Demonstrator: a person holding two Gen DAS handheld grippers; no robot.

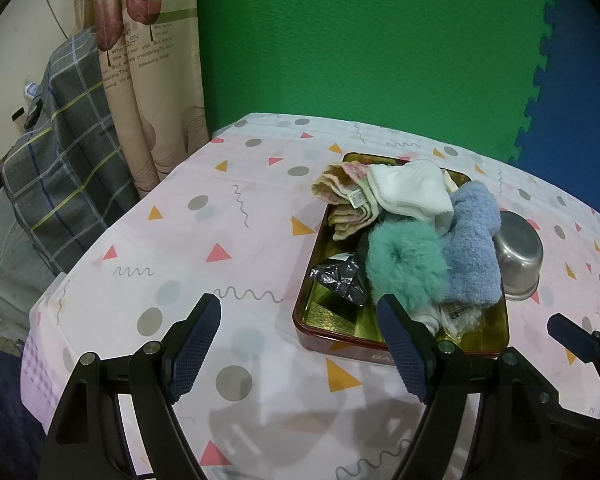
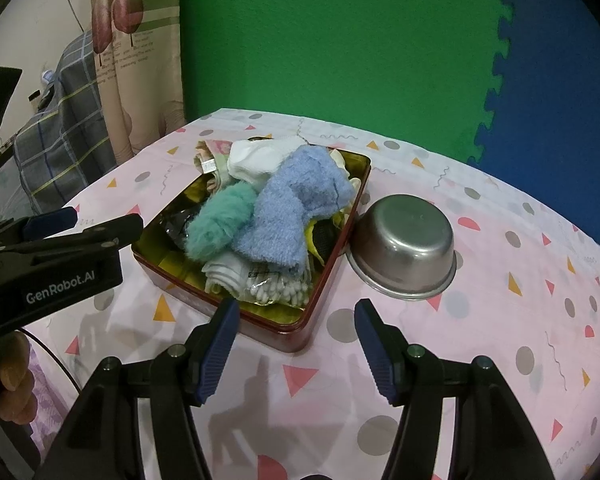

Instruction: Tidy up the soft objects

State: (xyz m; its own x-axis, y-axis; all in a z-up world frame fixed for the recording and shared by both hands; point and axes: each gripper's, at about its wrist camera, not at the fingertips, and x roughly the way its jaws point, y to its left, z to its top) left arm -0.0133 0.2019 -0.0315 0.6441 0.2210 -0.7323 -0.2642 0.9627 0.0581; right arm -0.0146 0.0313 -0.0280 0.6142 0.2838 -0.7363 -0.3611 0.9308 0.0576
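the left gripper (image 1: 300, 322) and the right gripper (image 2: 296, 328) are hovering over the table with their jaws standing apart and gripping nothing, both pointing down toward a red tin tray (image 2: 320, 280). the soft objects are lying heaped inside that gold-lined tray: a blue fluffy sock (image 2: 292, 208), a teal furry scrunchie (image 2: 216, 224), a white sock (image 1: 412, 190), a folded striped cloth (image 1: 346, 200) and a bag of cotton swabs (image 2: 276, 290). a steel bowl (image 2: 406, 244) is sitting upside down just beside the tray on the pink patterned tablecloth (image 1: 180, 240), with a green foam wall (image 1: 360, 40) and a leaf-print curtain (image 1: 148, 80) standing behind.
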